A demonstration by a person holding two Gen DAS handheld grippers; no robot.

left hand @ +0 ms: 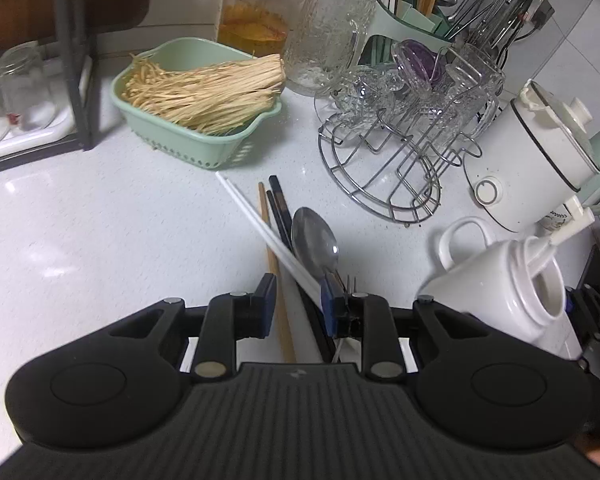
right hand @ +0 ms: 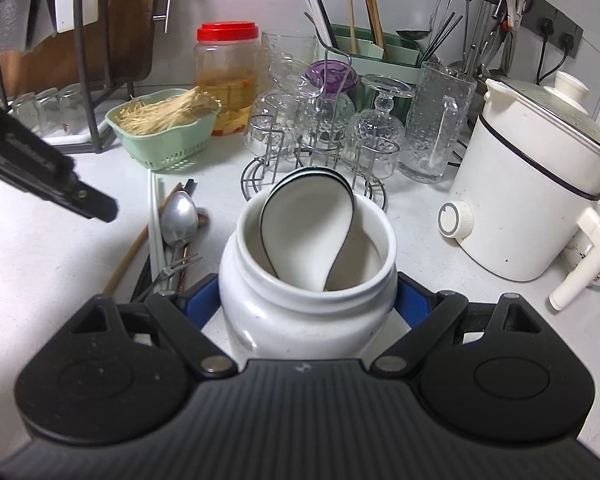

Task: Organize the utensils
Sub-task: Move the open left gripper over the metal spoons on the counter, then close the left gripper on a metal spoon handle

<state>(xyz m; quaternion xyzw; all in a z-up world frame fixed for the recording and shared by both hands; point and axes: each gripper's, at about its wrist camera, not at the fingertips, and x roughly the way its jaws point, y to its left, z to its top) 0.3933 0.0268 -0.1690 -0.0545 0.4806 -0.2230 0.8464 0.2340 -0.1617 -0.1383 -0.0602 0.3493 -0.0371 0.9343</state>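
Observation:
A pile of loose utensils lies on the white counter: white chopsticks (left hand: 260, 224), a wooden chopstick (left hand: 274, 276), dark chopsticks (left hand: 280, 208), a metal spoon (left hand: 314, 240) and a small fork (right hand: 178, 266). My left gripper (left hand: 298, 304) is open, its fingers either side of the chopsticks' near ends. My right gripper (right hand: 308, 304) is shut on a white ceramic jar (right hand: 306, 308) that holds white ceramic spoons (right hand: 308, 224). The jar also shows tilted in the left wrist view (left hand: 512, 292). A green utensil holder (right hand: 366, 54) with chopsticks stands at the back.
A green basket of enoki mushrooms (left hand: 196, 96), a red-lidded jar (left hand: 260, 8), a wire rack of glasses (left hand: 404, 136) and a white electric pot (right hand: 536, 184) stand behind the pile. A dish rack (left hand: 76, 60) is at the left.

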